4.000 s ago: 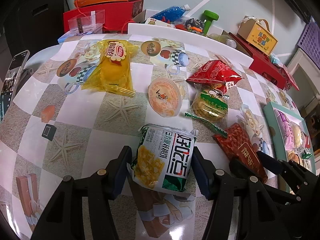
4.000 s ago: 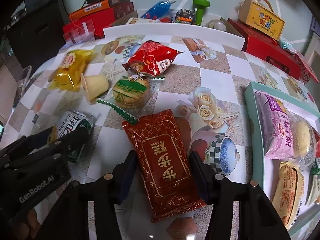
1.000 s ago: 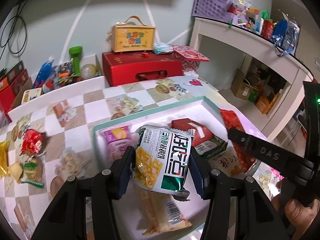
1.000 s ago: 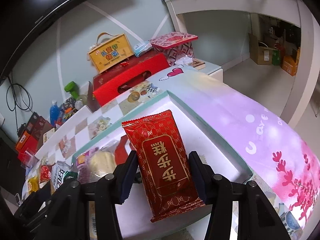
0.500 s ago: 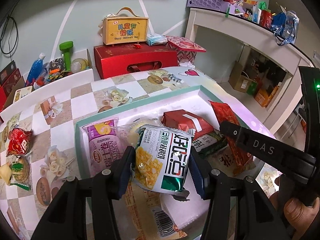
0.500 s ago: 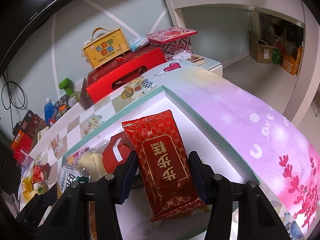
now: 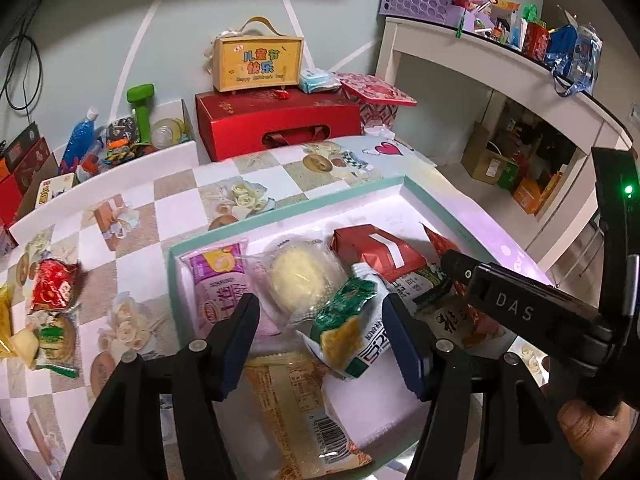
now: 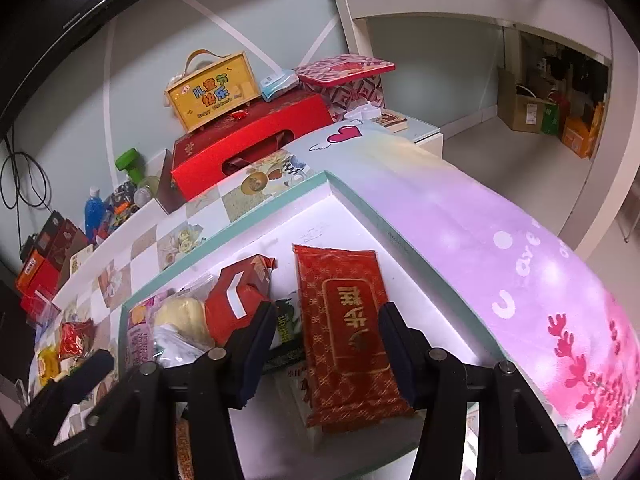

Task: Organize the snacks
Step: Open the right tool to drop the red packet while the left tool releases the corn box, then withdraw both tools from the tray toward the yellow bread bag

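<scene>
A teal-rimmed white tray (image 7: 288, 210) holds several snack packs. My left gripper (image 7: 324, 338) is open above it; the green and white snack bag (image 7: 352, 336) lies tilted between the fingers on the other packs, against the right finger. My right gripper (image 8: 328, 346) is open over the same tray (image 8: 280, 200); the red packet with gold writing (image 8: 346, 336) lies flat between its fingers, free of both pads. A purple pack (image 7: 222, 280), a pale bun (image 7: 300, 276) and a red carton-like pack (image 7: 380, 248) lie in the tray.
Loose snacks (image 7: 54, 292) lie on the checkered table at the left. A red gift box (image 7: 280, 122) with a yellow case (image 7: 256, 60) on it stands behind the tray. A white shelf (image 7: 500, 64) is at the right. The right gripper's body (image 7: 532, 312) crosses the left wrist view.
Both grippers have opened. The green and white bag has dropped and tipped onto the packs in the tray. The red packet has dropped flat into the tray.
</scene>
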`<state>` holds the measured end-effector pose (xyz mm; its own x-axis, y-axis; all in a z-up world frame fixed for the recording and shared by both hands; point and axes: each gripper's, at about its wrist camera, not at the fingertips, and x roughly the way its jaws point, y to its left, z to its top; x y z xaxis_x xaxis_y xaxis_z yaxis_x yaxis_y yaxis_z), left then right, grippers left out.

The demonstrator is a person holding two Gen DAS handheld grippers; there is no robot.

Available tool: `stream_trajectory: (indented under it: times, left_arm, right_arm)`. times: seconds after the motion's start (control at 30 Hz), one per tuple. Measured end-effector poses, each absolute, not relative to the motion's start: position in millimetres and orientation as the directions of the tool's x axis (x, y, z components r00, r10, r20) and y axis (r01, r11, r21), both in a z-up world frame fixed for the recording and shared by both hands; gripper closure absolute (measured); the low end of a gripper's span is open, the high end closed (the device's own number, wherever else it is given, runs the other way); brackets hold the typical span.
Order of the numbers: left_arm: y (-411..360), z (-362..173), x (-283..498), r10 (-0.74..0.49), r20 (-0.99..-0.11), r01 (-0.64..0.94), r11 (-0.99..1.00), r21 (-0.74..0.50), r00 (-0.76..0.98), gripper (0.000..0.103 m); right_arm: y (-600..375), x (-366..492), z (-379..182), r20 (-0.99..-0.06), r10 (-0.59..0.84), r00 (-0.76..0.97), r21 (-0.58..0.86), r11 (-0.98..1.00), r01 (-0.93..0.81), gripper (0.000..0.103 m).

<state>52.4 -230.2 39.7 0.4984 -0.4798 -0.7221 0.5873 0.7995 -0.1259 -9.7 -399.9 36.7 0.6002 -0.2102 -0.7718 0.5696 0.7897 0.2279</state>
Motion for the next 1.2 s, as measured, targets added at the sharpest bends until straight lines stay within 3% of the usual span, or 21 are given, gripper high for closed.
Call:
stream_trajectory:
  times: [0.23,0.3,0.33,0.67,0.93,0.97,1.03,1.2]
  left_arm:
    - [-204,46,66,-0.424,-0.732,0.483,0.863,-0.148,0.533,0.037]
    - [-196,43,72,-0.399,-0.741,0.449,0.881,-0.148,0.540,0.021]
    - [-191,40,76,-0.377,-0.745,0.423,0.895,-0.141,0.550,0.018]
    - [-157,27,95,-0.251,-0.768,0.284,0.954,-0.094,0.589,0.015]
    - [-143,27,97,-0.232,-0.762,0.255,0.963,-0.091,0.605,0.014]
    - [-142,27,97,-0.229,-0.760,0.250,0.964,-0.090,0.608,0.004]
    - [-138,27,97,-0.224,-0.756,0.245,0.966,-0.087,0.614,0.000]
    - [-126,26,98,-0.212,-0.752,0.224,0.971,-0.087,0.624,0.000]
  right_arm:
    - [-389,-9,45,-0.805,-0.210,0.555,0.178,0.807,0.563,0.037]
    - [-384,-6,45,-0.813,-0.208,0.544,0.159,0.819,0.551,0.034]
    - [-381,-4,45,-0.818,-0.205,0.538,0.149,0.827,0.542,0.033]
    - [-353,8,49,-0.827,-0.188,0.531,0.113,0.868,0.484,0.032]
    - [-335,16,51,-0.826,-0.165,0.538,0.123,0.880,0.458,0.031]
    - [-333,16,51,-0.825,-0.159,0.542,0.128,0.882,0.454,0.023]
    - [-332,16,52,-0.818,-0.162,0.551,0.132,0.880,0.456,0.004]
    - [-329,17,52,-0.812,-0.164,0.559,0.145,0.873,0.466,0.000]
